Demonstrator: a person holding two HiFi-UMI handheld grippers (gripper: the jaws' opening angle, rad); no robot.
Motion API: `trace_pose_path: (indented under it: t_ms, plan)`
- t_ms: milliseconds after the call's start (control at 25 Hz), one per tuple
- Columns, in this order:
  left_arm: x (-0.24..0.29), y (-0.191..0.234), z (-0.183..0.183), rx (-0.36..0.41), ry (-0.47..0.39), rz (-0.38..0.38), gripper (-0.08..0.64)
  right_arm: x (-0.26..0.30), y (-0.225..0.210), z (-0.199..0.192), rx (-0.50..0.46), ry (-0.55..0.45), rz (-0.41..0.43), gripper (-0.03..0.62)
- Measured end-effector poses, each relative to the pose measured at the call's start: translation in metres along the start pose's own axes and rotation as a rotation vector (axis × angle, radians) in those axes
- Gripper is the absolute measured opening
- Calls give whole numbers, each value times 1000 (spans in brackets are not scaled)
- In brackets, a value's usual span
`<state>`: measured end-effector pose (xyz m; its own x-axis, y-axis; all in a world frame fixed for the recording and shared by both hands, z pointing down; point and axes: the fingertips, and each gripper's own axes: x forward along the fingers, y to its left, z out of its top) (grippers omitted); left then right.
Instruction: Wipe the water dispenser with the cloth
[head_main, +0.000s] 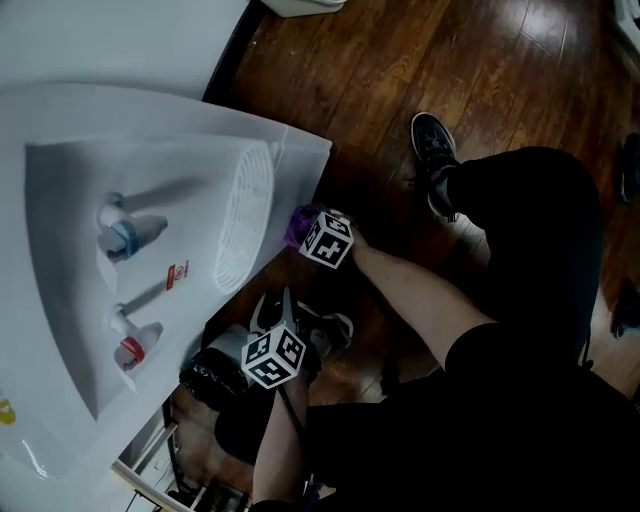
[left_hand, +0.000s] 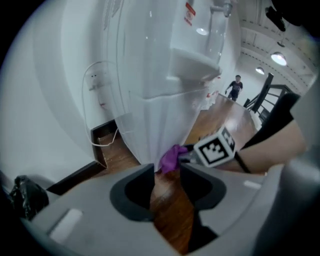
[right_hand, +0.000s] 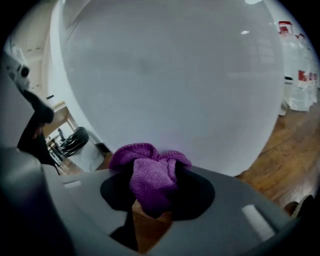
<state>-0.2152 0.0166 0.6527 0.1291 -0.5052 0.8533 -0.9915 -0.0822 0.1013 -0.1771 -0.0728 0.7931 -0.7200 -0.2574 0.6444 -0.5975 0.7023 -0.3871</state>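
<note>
The tall white plastic water dispenser fills the view. The right gripper is clamped on the bunched purple knitted cloth, which lies against the dispenser's lower side edge (wiping looks under way). The left gripper waits nearby, its jaws slightly apart and empty. The next move calls for dragging the cloth along the panel with steady pressure.

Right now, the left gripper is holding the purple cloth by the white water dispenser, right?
No. The right gripper holds the purple cloth, bunched between its jaws, by the white water dispenser. The right gripper view shows it.
</note>
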Motion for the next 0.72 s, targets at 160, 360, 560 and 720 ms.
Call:
trace_pose_path:
  t_ms: [160,360,560,720]
  plan:
    - [54,0,-16,23,97,6,179,-30,-123,5,23,31,-193,153]
    - [110,-23,-25,-76,178,-5,179,-55,-193,13,-13,53,-299,153]
    - [121,-12,-53,-115,224,35,179,-20,-124,-8,22,62,-182,153]
    - [105,26,-87,-196,268,120,179,20,-34,-23,-1,89,-33,153]
